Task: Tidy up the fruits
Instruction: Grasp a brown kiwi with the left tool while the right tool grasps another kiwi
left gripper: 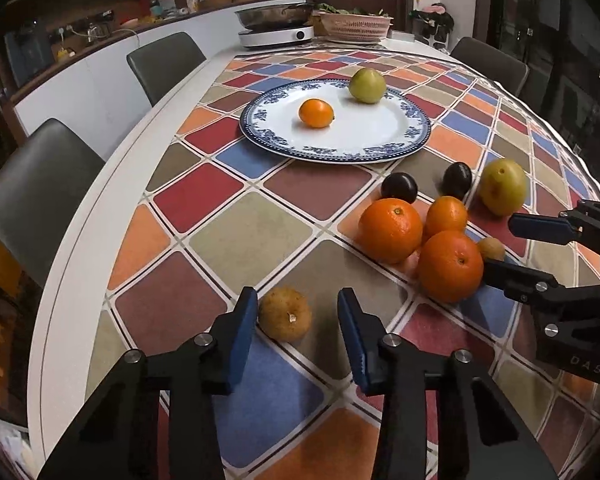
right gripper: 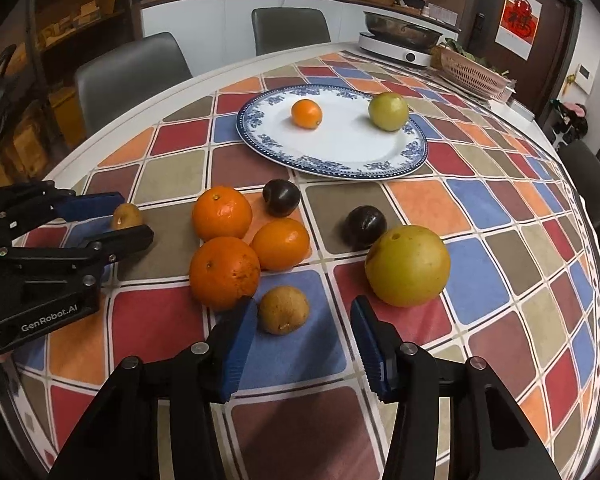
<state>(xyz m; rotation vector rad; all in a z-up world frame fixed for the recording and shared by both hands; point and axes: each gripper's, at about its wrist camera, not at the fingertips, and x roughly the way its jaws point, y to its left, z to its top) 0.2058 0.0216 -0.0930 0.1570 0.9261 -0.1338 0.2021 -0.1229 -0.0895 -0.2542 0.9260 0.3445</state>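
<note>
Nearest in the left wrist view, the left gripper (left gripper: 298, 316) is spread wide, released, with a small brown fruit (left gripper: 285, 319) lying on the checked tablecloth (left gripper: 236, 240) between its blue pads. The left pad looks to be just touching it; the right pad is clear of it.

Nearest in the right wrist view, the right gripper (right gripper: 304, 328) is likewise released and open. A second small brown fruit (right gripper: 283, 309) sits between its fingertips, closer to the left pad, with nothing gripped yet.

Just beyond lie 3 oranges (right gripper: 224, 266) bunched together and touching. A large yellow-green fruit (right gripper: 407, 266) rests to their right. 2 dark plums (right gripper: 365, 227) sit a little further back.

Further on stands a blue-rimmed white plate (right gripper: 340, 160). It already holds 1 small orange (right gripper: 307, 113) and 1 green fruit (right gripper: 388, 111), apart from each other.

At the far end of the table are a pan on a cooker (right gripper: 400, 46) and a pink basket (right gripper: 474, 72).

The step in hand appears to be picking up: each gripper is lined up on a brown fruit. The next move likely calls for centring and closing gently on the round fruit, then lifting it clear of the neighbouring oranges toward the plate.
</note>
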